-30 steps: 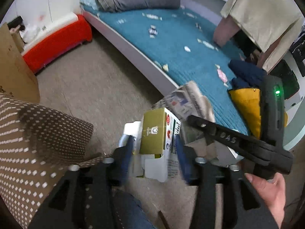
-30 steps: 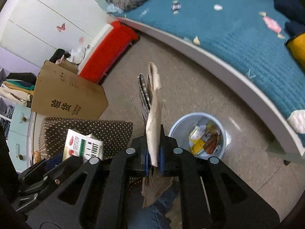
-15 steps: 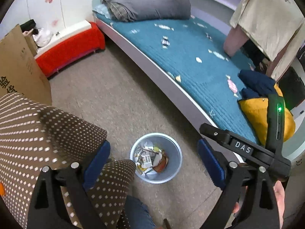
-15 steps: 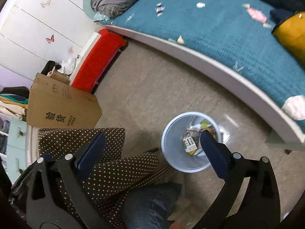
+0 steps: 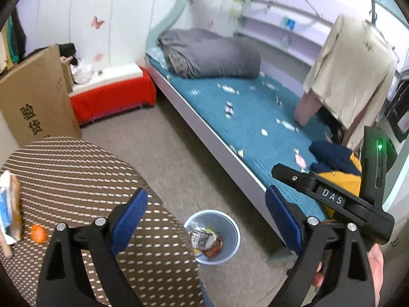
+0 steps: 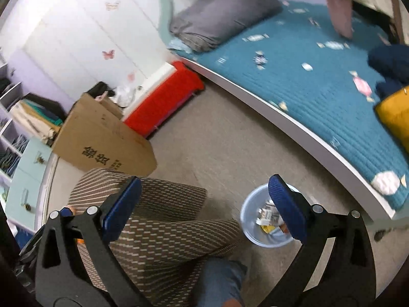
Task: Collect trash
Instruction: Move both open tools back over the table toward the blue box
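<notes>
A pale blue trash bin (image 5: 231, 226) stands on the floor beside the bed, holding a folded newspaper (image 5: 202, 238) and wrappers; it also shows in the right wrist view (image 6: 246, 217). My left gripper (image 5: 204, 215) is open and empty, above the table edge and the bin. My right gripper (image 6: 204, 204) is open and empty, high above the bin; its body (image 5: 332, 199) shows in the left wrist view. On the dotted tablecloth (image 5: 71, 168) lie an orange peel piece (image 5: 38, 233) and a packet (image 5: 10, 204) at the left edge.
A bed with a teal cover (image 5: 255, 117) and grey duvet (image 5: 209, 56) runs along the right. A cardboard box (image 5: 35, 94) and a red bench (image 5: 112, 97) stand by the wall. Clothes hang on a rack (image 5: 350, 71). My denim knee (image 6: 222, 281) is below.
One second ago my left gripper held a small carton and my right held a newspaper. Both have opened and dropped them into the bin. Both grippers have since lifted and tilted up.
</notes>
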The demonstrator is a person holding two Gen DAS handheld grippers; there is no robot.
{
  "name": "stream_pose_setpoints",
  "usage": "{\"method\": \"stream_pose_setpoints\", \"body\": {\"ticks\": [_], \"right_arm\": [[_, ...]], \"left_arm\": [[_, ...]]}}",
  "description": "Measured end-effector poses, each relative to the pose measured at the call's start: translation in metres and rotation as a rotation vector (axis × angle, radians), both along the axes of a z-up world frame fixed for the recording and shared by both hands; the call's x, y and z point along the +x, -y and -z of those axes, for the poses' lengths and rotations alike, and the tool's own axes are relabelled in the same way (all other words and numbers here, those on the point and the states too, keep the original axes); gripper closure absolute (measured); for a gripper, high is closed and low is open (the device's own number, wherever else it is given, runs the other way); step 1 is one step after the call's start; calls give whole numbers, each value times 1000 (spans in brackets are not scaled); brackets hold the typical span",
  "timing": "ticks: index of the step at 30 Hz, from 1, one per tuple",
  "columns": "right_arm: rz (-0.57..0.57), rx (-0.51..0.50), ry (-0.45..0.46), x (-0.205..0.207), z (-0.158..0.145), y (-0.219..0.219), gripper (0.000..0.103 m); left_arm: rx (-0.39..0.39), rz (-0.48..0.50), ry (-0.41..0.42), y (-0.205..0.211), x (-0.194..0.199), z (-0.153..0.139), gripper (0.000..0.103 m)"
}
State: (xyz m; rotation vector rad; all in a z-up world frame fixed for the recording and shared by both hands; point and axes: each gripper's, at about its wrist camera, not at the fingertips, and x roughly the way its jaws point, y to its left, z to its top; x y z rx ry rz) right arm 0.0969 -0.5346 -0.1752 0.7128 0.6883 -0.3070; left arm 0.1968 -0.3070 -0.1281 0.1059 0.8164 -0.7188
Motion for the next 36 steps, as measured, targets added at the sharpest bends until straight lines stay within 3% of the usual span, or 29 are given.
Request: {"method": "stream_pose_setpoints", "body": {"ticks": [8,16,27,36], "right_arm": [[-130,-84,79,15,-55,-68,6],[-255,-172,109,35,-84,-134,6],[-447,-231,59,74,-65,-223,6],[-596,-237,34,108,-46,-289,6]], "left_arm": [[-34,-99,135,-73,-7,-38,10],[-70,-220,196,-147,-6,-53,9],[-67,-411,171,-251,12,-34,8],[-15,-534,129,-320,19,5,8]]}}
